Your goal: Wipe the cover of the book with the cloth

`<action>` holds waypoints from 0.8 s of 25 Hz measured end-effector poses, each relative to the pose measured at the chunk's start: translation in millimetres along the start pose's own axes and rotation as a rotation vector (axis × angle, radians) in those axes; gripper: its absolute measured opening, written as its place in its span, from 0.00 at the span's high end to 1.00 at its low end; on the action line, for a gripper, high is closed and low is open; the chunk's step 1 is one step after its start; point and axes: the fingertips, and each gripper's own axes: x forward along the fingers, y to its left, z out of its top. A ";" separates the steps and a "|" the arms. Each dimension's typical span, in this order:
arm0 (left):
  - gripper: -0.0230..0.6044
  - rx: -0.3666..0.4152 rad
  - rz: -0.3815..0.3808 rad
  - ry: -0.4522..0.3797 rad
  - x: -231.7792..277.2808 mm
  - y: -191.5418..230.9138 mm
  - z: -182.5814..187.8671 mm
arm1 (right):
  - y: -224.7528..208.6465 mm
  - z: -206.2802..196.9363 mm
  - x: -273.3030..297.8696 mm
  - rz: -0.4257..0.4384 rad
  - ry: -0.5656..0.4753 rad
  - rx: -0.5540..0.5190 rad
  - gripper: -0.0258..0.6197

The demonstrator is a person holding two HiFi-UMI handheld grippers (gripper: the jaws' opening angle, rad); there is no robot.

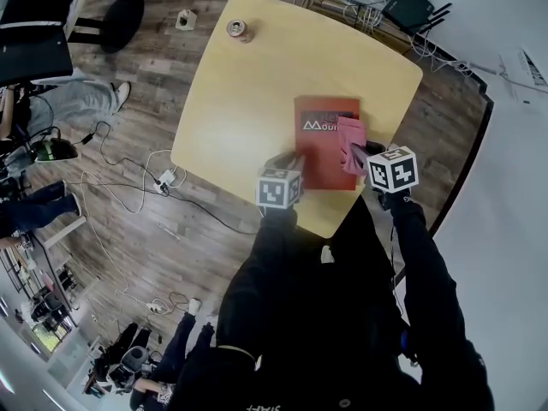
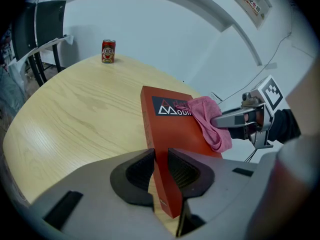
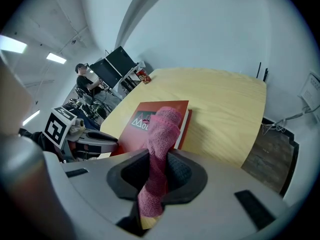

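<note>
A red book (image 1: 325, 144) lies flat near the front right of the light wooden table (image 1: 257, 84). My left gripper (image 1: 291, 168) is shut on the book's near left edge; in the left gripper view the book's (image 2: 172, 134) spine sits pinched between both pads. My right gripper (image 1: 364, 154) is shut on a pink cloth (image 1: 351, 144), which rests on the right side of the cover, over the end of the white title. In the right gripper view the cloth (image 3: 160, 144) runs up from between the jaws onto the book (image 3: 150, 121).
A red drink can (image 1: 238, 30) stands at the table's far left corner. Cables and a power strip (image 1: 167, 178) lie on the wooden floor to the left. Chairs and people are at the far left; a router (image 1: 409, 7) is on the floor at the back right.
</note>
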 end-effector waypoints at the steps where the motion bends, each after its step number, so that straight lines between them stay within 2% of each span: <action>1: 0.79 0.001 0.000 0.002 0.3 -0.2 0.5 | 0.7 1.8 -1.9 0.001 -0.004 -0.005 0.84; 10: 0.79 0.000 0.001 0.011 0.3 4.2 -3.7 | 47.2 21.4 -5.4 0.098 -0.075 -0.008 0.84; 16: 0.79 -0.006 -0.018 0.015 1.0 3.5 -3.6 | 85.4 16.8 13.4 0.178 -0.049 -0.017 0.84; 20: 0.79 -0.011 -0.028 0.014 0.6 2.9 -2.1 | 99.4 11.9 26.5 0.207 -0.038 0.020 0.84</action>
